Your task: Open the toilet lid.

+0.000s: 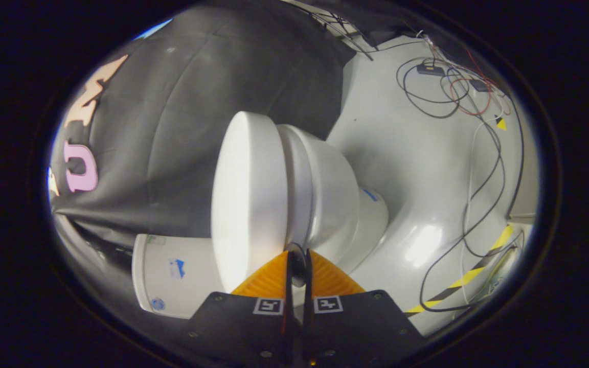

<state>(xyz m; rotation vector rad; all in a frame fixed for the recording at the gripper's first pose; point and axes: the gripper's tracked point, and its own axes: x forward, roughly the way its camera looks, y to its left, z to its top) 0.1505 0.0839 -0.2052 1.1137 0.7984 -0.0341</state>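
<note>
The white toilet lid (246,199) sits shut on the bowl (325,194), right at the tips of the jaws. The orange jaws (298,255) are almost pressed together, with just a thin gap, and their tips are at the crack between lid and bowl. Past the bowl, black wires (478,153) lie on the grey floor (407,153).

Bright overhead light, heavy fisheye bend.
Glare pooled on the grey floor (422,245) right of the toilet lid (248,199); the cloth wall behind lay dim, edges curved and soft.
</note>
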